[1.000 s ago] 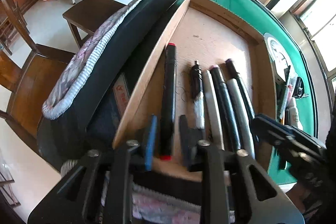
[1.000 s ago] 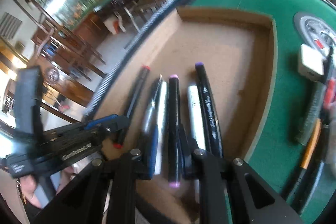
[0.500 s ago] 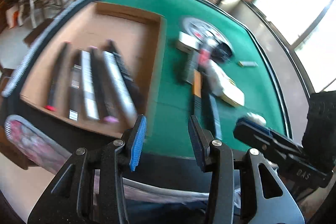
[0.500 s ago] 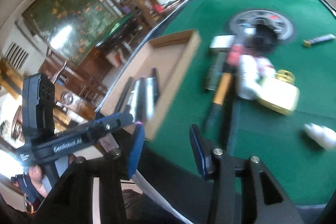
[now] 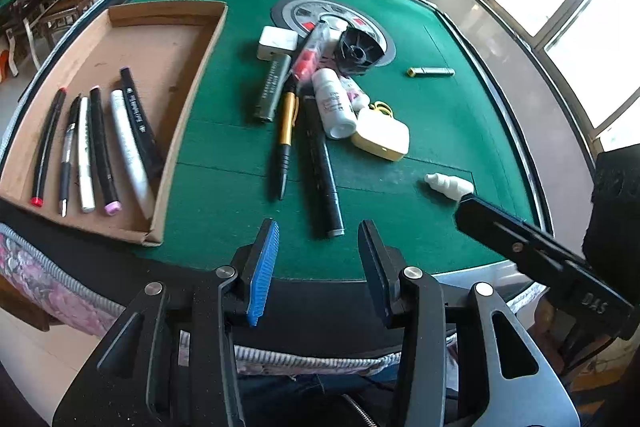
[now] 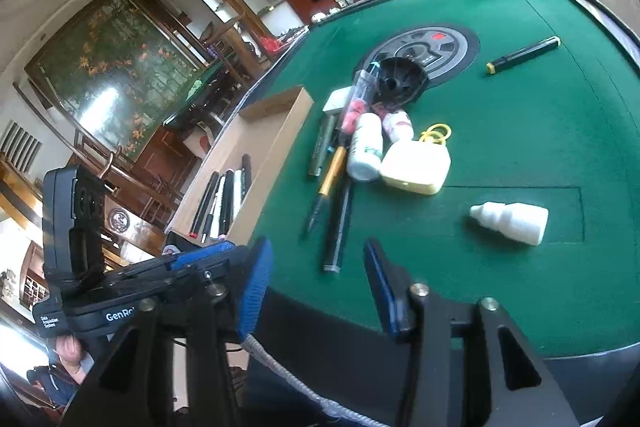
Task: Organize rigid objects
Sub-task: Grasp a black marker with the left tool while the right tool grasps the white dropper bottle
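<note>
Tabletop in green felt is filling both views, with a round grey dial sitting at its centre. Cardboard tray is lying on the left side of the felt, and six pens are lying side by side inside it, roughly parallel, tips toward the near wall. A heap of loose things is resting just right of the tray, over the edge of the dial: a black round part, a white block, a white bottle, a pale yellow case, a dark green marker, an orange pen and a long black marker, several of them touching or overlapping. A small white dropper bottle is lying apart on the near right, and a slim dark pen with a yellow end is lying well away on the far right.

Left gripper is hovering above the near edge of the tabletop with its jaws spread and nothing between them. Right gripper is hanging likewise, released and empty, just before the long black marker's near end.
</note>
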`<state>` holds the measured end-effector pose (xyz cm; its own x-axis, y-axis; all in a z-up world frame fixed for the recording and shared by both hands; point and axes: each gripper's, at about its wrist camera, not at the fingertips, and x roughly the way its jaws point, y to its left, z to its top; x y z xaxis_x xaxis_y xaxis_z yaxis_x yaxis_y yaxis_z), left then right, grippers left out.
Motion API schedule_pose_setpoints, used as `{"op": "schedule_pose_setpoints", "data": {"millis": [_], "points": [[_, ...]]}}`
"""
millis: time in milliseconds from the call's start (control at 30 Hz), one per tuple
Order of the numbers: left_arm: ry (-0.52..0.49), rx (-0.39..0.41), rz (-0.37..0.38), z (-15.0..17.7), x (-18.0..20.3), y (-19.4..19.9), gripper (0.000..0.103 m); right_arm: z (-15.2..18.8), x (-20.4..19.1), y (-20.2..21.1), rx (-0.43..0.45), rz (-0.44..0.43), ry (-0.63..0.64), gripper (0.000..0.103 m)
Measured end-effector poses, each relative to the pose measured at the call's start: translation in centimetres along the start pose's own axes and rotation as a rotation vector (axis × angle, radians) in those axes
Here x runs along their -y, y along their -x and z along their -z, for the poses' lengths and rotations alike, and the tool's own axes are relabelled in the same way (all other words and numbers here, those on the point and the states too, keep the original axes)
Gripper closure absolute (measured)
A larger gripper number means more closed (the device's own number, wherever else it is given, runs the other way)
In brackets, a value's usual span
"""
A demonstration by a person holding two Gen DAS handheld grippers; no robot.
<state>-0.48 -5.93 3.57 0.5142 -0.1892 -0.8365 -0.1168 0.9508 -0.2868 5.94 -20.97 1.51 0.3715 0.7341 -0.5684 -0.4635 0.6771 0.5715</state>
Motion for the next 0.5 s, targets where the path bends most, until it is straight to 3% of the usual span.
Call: {"op": "schedule_pose_setpoints", "data": {"millis": [100, 500], "points": [[0.003, -0.022, -0.004, -0.7, 0.5, -1.5, 0.062, -0.2, 0.8, 0.3, 0.013, 0.032, 0.012, 0.041], [-0.044, -0.115, -0.011, -2.5, 2.0, -6.6, 0.062, -2.0, 6.9, 0.0, -0.029, 0.214, 0.008, 0.040]]}}
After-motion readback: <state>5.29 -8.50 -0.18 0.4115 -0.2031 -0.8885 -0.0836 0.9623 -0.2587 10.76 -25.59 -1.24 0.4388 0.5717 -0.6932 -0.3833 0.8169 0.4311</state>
